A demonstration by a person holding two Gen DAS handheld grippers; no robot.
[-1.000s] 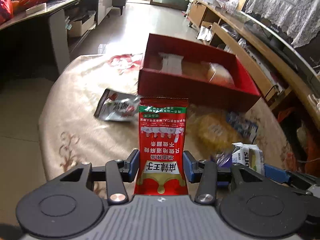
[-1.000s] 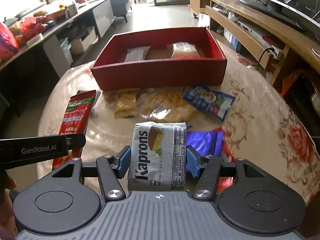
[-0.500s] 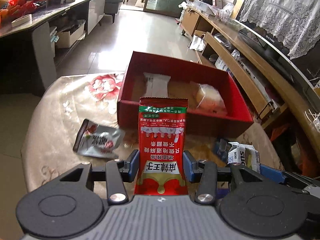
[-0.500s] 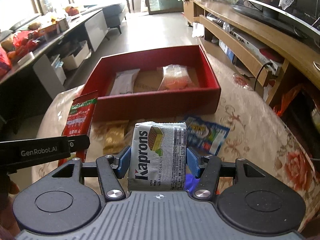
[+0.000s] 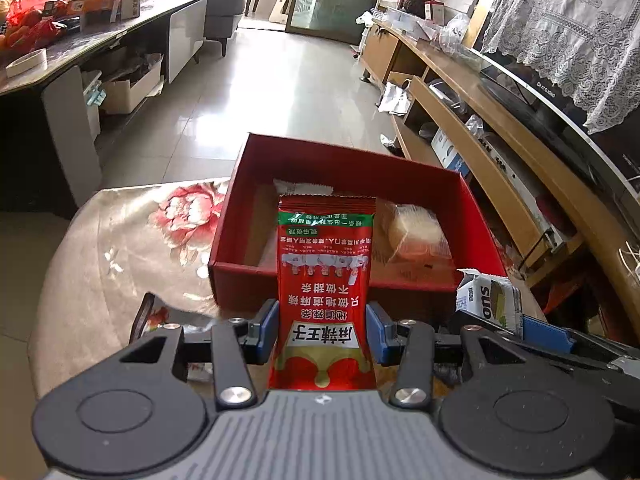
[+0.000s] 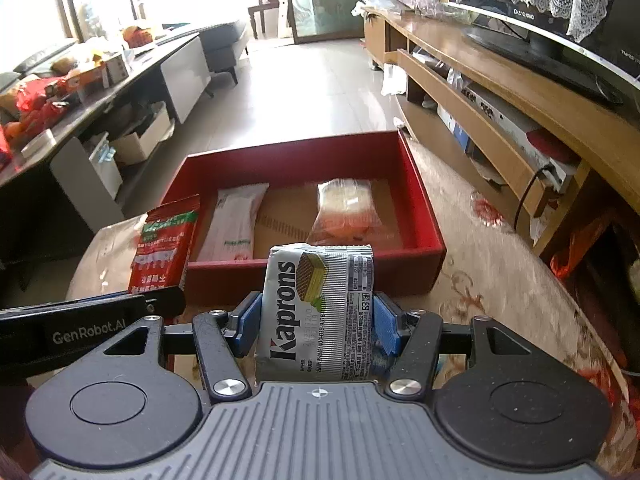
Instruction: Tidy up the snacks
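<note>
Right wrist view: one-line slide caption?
Right gripper holds a Kaprons wafer pack before the red box; left gripper's red sachet alongside.

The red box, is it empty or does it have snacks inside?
Not empty. The red box holds two snacks: a white packet on the left and a clear-wrapped bun on the right, with bare cardboard floor between.

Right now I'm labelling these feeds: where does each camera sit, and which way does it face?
Left wrist view: on the left claw, facing down over its red sachet into the red box; the right claw shows too.
Right wrist view: on the right claw, facing down over its Kaprons pack toward the box; the left claw's side shows.
Shared: box, both snacks, floral tablecloth.
</note>
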